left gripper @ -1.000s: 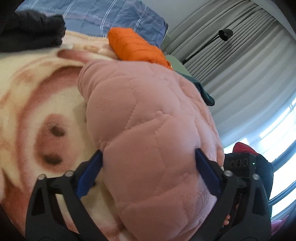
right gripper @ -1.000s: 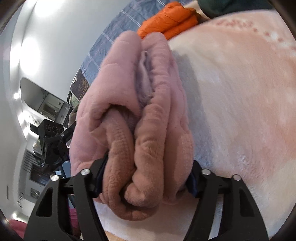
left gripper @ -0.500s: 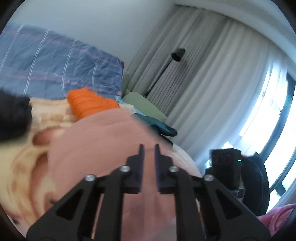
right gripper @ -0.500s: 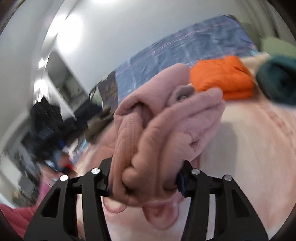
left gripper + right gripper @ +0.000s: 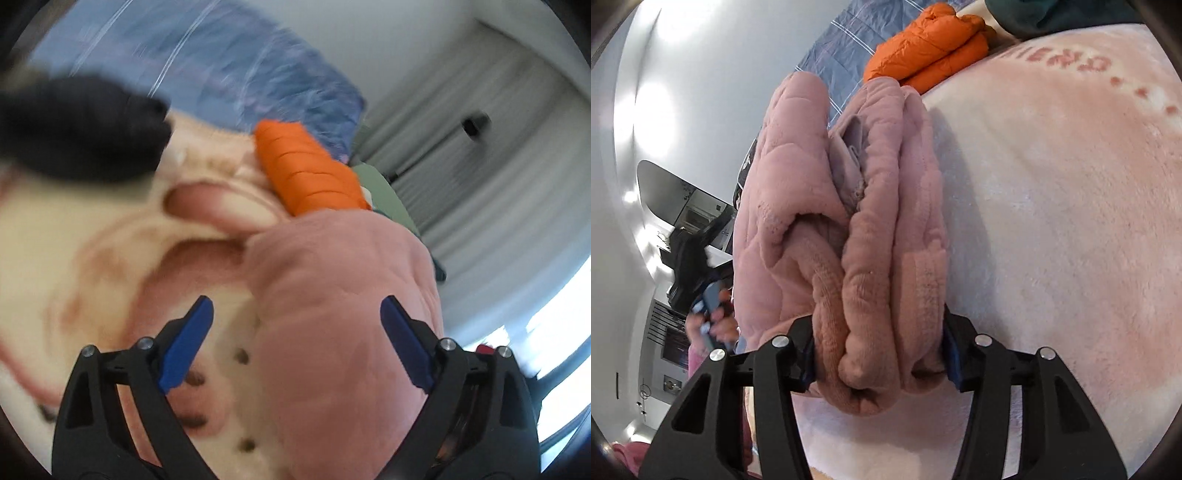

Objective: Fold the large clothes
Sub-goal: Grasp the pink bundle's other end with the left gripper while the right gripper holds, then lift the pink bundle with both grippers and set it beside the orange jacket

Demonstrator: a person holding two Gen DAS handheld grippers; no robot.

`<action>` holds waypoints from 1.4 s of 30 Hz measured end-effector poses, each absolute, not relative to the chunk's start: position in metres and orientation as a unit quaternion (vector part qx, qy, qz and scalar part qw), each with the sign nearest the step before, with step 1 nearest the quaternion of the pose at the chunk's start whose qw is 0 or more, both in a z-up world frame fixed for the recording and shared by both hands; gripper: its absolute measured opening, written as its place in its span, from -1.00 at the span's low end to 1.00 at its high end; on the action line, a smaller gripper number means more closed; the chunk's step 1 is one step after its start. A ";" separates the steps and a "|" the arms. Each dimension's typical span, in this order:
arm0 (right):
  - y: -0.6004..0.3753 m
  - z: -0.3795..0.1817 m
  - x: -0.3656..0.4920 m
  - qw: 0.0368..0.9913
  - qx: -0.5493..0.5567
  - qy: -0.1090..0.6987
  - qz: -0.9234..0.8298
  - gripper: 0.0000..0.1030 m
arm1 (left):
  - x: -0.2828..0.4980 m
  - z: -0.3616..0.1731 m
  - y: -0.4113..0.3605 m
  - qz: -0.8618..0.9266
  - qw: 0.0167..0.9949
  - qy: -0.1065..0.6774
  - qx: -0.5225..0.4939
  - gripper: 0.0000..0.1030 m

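Note:
A folded pink quilted garment [image 5: 343,332] lies on a cream and pink patterned blanket [image 5: 74,258]. My left gripper [image 5: 295,343] is open, its blue-padded fingers [image 5: 186,343] spread wide, with the bundle's end between them; the left finger stands clear of the cloth. In the right wrist view the same pink garment [image 5: 857,221] shows as a thick stack of folds. My right gripper [image 5: 879,354] is shut on that stack and clamps its near edge between both fingers, over the pale pink blanket [image 5: 1052,221].
A folded orange puffer jacket [image 5: 306,173] [image 5: 931,48] lies beyond the pink bundle. A black garment [image 5: 77,129] lies at the far left. A blue striped cover [image 5: 240,74], a dark green garment [image 5: 1052,14], grey curtains [image 5: 498,184] and a floor lamp [image 5: 476,123] lie further back.
My left gripper was shut and raised half a second ago; now it is open wide and low at the pink bundle. My right gripper keeps its hold and has lowered the bundle.

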State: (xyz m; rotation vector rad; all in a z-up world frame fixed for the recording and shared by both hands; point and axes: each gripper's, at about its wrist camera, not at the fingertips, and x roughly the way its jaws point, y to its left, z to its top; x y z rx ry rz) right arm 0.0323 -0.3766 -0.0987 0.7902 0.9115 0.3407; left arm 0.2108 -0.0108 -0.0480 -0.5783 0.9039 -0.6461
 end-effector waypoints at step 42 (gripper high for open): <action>-0.299 -0.002 0.305 0.857 0.311 0.342 0.229 -0.05 | 0.418 0.153 -0.037 -0.229 0.932 0.270 -0.078 -0.17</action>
